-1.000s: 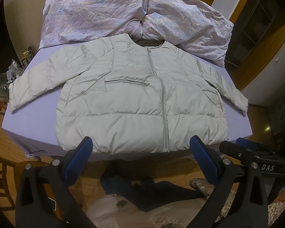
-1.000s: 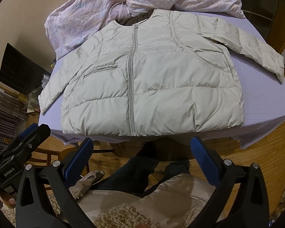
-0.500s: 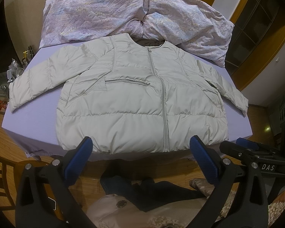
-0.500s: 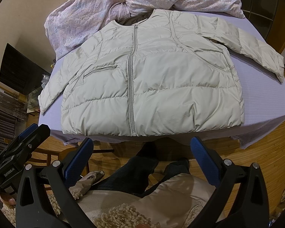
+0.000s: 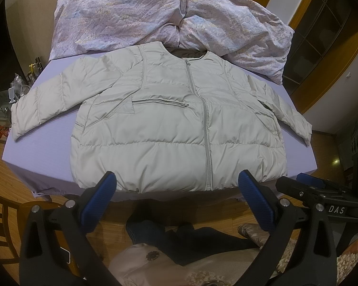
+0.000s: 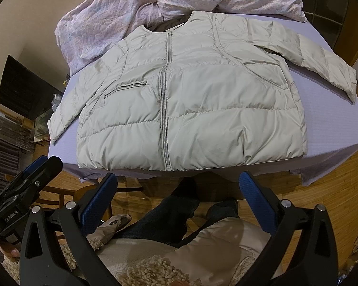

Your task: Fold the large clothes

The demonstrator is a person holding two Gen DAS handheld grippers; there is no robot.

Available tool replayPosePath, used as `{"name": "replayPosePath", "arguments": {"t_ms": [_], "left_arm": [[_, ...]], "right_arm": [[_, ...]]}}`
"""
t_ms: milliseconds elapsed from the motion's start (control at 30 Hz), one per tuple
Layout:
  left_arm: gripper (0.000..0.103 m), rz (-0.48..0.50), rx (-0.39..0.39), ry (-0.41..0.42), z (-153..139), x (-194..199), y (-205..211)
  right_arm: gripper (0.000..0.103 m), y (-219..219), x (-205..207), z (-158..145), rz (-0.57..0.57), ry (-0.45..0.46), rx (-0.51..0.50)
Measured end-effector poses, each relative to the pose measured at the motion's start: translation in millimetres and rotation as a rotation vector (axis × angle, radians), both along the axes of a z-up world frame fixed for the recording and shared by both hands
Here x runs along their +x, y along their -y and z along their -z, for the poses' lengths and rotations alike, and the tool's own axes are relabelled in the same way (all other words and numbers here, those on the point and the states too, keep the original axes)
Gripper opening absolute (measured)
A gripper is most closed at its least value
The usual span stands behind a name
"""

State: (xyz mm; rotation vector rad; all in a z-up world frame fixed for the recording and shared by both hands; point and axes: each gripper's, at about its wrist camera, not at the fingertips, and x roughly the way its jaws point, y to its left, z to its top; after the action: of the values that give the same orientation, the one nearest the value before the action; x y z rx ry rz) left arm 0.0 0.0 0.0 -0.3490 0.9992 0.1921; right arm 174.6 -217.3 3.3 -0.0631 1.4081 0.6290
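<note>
jacket (image 5: 179,128) flat, frame centre | puffy, soft, slick, probably light | likely grasp: cuffs, hem corners | left gripper (image 5: 176,188), right gripper (image 6: 177,186) wide apart, empty

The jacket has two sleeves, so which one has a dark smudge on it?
The sleeve on the picture's left, beside the zipped chest pocket; a dark smudge sits near its shoulder. The other sleeve looks clean.

Pale grey jacket (image 5: 174,124), lavender sheet (image 5: 35,143), floral quilt (image 5: 131,14).
</note>
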Motion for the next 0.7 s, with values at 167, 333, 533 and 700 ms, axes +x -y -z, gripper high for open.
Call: {"name": "replayPosePath", "arguments": {"t_ms": [167,333,533,700], "left_arm": [[0.101,-0.001,0.0,0.0,0.0,0.0,-0.1],[0.101,0.0,0.0,-0.001,0.1,0.0,0.0],[0.101,0.0,0.0,0.0,0.0,0.0,0.0],[0.101,-0.001,0.0,-0.001,0.1,0.0,0.0]], "right_arm": [[0.102,0.2,0.1,0.3,0.0,-0.001,0.0],[0.102,0.3,0.1,0.6,0.0,-0.001,0.0],[0.102,0.5,0.3,1.0,0.001,-0.001,0.0],[0.102,0.3,1.3,1.6,0.0,-0.002,0.0]]}}
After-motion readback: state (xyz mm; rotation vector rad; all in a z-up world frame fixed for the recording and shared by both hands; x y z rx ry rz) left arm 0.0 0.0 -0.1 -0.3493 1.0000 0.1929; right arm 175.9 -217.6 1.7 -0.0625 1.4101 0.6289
